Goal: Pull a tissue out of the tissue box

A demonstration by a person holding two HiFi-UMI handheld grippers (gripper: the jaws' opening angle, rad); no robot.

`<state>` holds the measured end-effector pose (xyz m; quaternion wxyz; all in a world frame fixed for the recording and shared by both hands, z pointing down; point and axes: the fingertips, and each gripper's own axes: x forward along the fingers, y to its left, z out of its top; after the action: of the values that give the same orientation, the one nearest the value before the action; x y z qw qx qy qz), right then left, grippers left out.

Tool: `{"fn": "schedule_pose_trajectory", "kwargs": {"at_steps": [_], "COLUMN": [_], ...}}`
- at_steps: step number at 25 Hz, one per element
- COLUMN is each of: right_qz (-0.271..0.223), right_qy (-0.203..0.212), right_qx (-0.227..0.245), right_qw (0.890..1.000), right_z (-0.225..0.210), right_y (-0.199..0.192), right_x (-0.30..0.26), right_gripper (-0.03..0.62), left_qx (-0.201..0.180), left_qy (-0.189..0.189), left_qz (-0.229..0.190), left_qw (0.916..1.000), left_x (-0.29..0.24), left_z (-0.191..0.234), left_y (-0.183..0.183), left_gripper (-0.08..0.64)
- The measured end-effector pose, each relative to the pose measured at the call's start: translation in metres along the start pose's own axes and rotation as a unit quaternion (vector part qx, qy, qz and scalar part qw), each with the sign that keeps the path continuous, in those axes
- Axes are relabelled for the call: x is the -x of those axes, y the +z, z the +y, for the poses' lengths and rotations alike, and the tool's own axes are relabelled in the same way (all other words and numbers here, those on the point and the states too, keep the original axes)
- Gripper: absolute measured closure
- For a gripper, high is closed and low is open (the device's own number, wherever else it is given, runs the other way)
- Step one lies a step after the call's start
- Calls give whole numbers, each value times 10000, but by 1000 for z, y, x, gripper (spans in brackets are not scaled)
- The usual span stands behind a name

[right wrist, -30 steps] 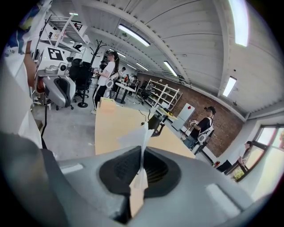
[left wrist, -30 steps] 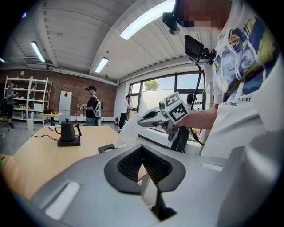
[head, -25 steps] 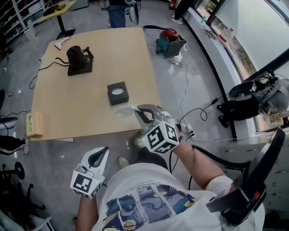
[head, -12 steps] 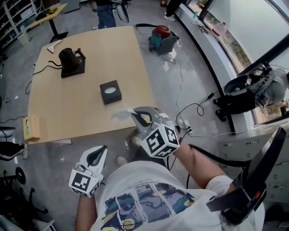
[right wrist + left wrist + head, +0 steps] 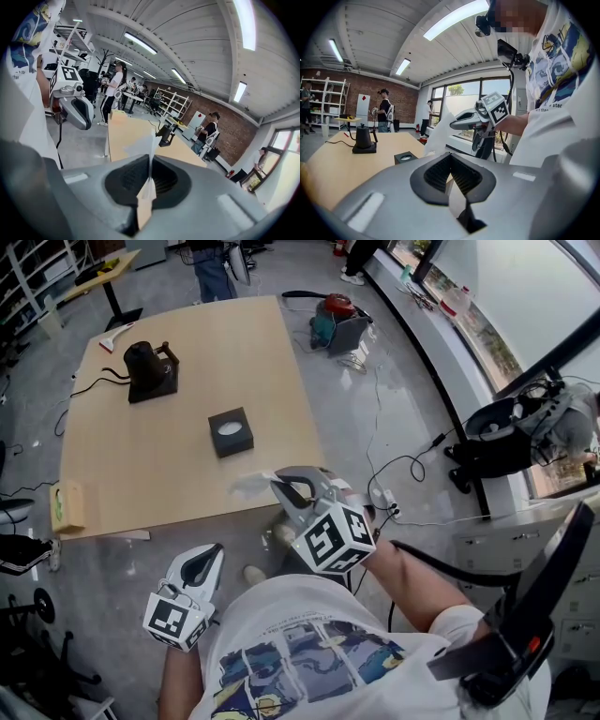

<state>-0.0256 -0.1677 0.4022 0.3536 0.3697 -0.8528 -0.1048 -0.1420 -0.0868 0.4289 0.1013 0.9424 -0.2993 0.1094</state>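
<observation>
— What's on the tabletop?
— A black kettle on a dark base, towards the far left corner. A small wooden box sits at the near left corner.
— And on the floor?
— A red and teal machine just past the far right corner, and cables trailing along the right side. A person in jeans stands beyond the far edge.

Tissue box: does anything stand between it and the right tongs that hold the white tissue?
Nothing visible does. The right tongs are shut on the thin white tissue over the table's near edge; only bare light wooden tabletop lies between them and the small dark square tissue box.
</observation>
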Motion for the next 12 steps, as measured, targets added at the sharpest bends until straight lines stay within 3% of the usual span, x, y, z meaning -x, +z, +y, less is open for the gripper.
{"fn": "schedule_pose_trajectory", "kwargs": {"at_steps": [12], "right_qz": [-4], "right_qy": [-15], "right_qx": [0], "right_qw": [10000], "right_z": [-3], "right_y": [0], "right_x": [2], "right_gripper": [589], "left_qx": [-22], "left_qy": [-65], "left_qz": [-15], "left_qw": [10000], "left_x": [-2], "left_z": [-1], "left_y": [1], "left_gripper": [554]}}
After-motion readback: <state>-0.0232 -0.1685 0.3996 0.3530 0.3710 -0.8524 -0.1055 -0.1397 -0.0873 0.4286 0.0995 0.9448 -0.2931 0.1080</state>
